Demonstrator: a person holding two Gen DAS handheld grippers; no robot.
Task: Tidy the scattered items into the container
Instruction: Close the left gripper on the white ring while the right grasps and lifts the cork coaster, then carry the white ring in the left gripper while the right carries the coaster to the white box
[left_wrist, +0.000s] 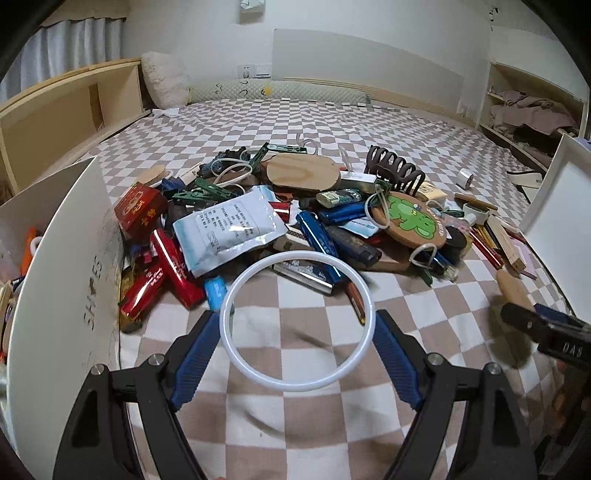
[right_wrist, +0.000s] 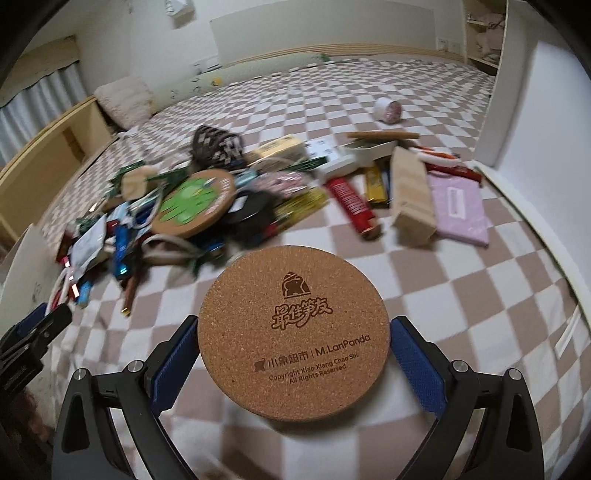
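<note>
Free room and obstacles on the checked bedspread (left_wrist: 295, 424). The near strip of the bed, along its front edge, lies bare and open to a hand. Across the middle, a dense heap of small items (left_wrist: 280, 218) blocks passage from the white box wall (left_wrist: 66, 295) at the left edge to the white panel (left_wrist: 554, 214) at the right edge. Beyond the heap the bedspread runs clear to the headboard, save one small roll (right_wrist: 388, 109).
</note>
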